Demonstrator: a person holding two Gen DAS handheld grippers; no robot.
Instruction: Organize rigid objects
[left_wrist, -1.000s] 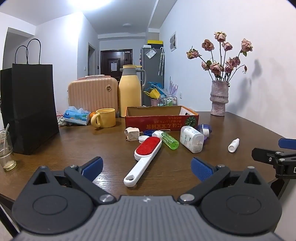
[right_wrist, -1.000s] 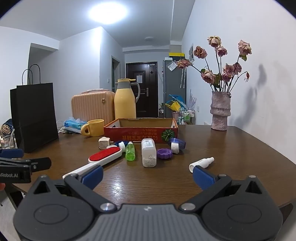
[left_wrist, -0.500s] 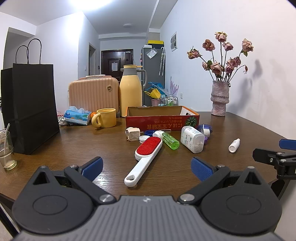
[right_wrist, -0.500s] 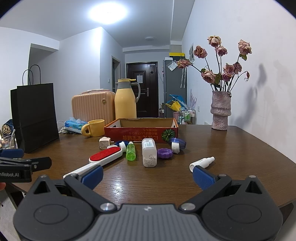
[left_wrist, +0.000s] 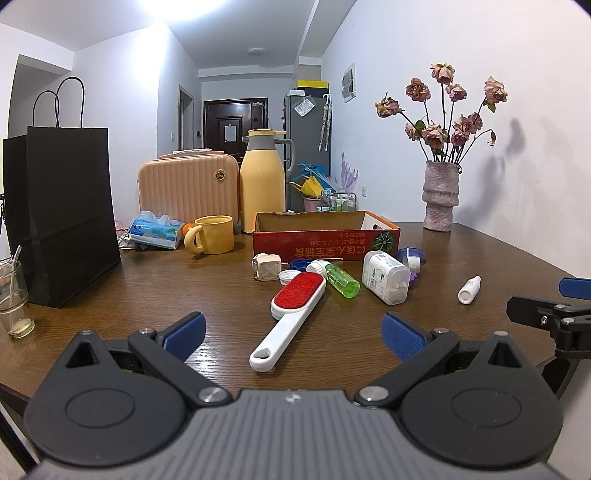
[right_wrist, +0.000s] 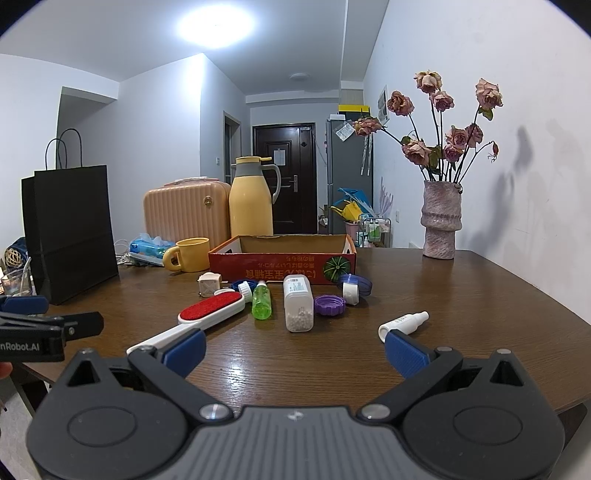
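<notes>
Both grippers hang at the table's near edge, each with its blue pads spread wide and nothing between them. The left gripper (left_wrist: 291, 332) faces the middle of the table (left_wrist: 184, 295); the right gripper (right_wrist: 295, 345) sits toward the right, its side showing at the right rim of the left view.

Nearest on the wood lies the lint brush (left_wrist: 293, 315), white handle toward the near edge, red pad pointing away and to the right. A small white dropper bottle (right_wrist: 402, 323) lies alone to the right, apart from the rest.

Further in, a cluster lies just before the box: a green bottle (right_wrist: 261, 302) on its side with its white cap away, its cap end just beside the brush head; a white pill bottle (right_wrist: 298, 302) on its side to the right; a purple cap (right_wrist: 329, 305) just beside that; then a white cap (right_wrist: 350, 291) against a blue lid (right_wrist: 364, 284). To the left of the brush head sit a beige cube (left_wrist: 266, 267), a small white cap (left_wrist: 290, 276) and a blue ring (left_wrist: 301, 264).

Behind them the red box (left_wrist: 325, 245) stands open; its inside is hardly in view.

Toward the far left edge stand a yellow mug (left_wrist: 212, 240), a tissue pack (left_wrist: 157, 232), a peach case (left_wrist: 188, 190) and a yellow jug (left_wrist: 263, 181). A black bag (left_wrist: 62, 214) stands at the left edge with a glass (left_wrist: 14, 299) nearer. A vase (left_wrist: 440, 197) of dried roses stands at the far right.
</notes>
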